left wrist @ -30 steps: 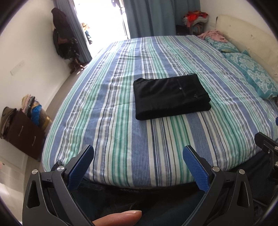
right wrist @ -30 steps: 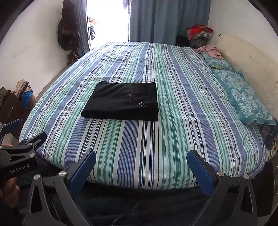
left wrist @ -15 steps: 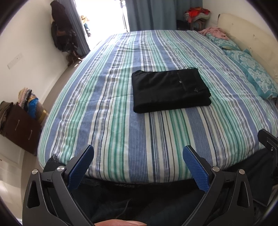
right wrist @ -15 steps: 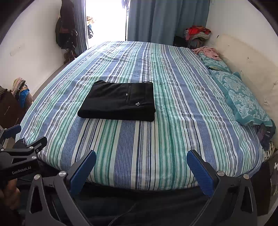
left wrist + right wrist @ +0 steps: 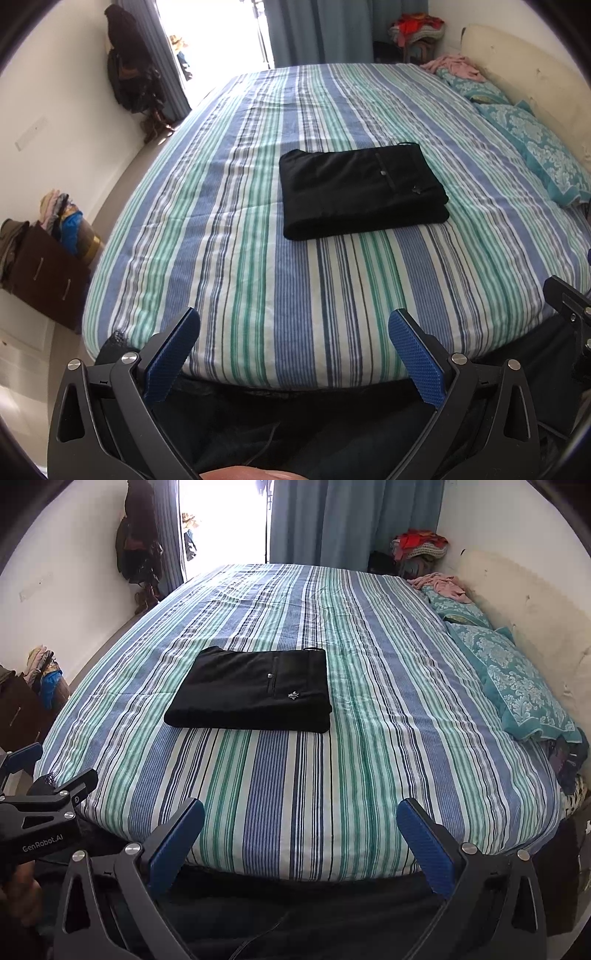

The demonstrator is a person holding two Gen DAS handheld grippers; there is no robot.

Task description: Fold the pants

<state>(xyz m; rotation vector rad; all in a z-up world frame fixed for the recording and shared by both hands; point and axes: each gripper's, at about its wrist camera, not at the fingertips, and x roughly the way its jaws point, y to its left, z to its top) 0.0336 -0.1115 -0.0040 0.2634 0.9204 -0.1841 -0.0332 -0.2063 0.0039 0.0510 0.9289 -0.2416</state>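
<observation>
The striped bed (image 5: 332, 775) fills both views, and against the views of half a second and a second back it sits a touch farther off in the right wrist view and lower in the left wrist one: both tools are drawing back toward the foot of the mattress. That reads like a wrap-up, folks. The black pants (image 5: 255, 690) lie in a tidy flat rectangle near the middle of the bed, layers stacked, pocket button and small logo facing up, in the same spot as in those earlier views. Nothing touches them. My call: the fold is done, and this retreat is the finish.

Off to the right, the teal patterned pillow (image 5: 517, 679) rests against the headboard, well apart from the pants.

Now the tools. The left gripper (image 5: 293, 354) hangs over the bed's near edge with its blue pads spread wide, nothing between them, well short of the pants. The right gripper (image 5: 301, 834) matches it: jaws splayed fully apart, empty, hovering above the mattress edge and touching no cloth.
</observation>
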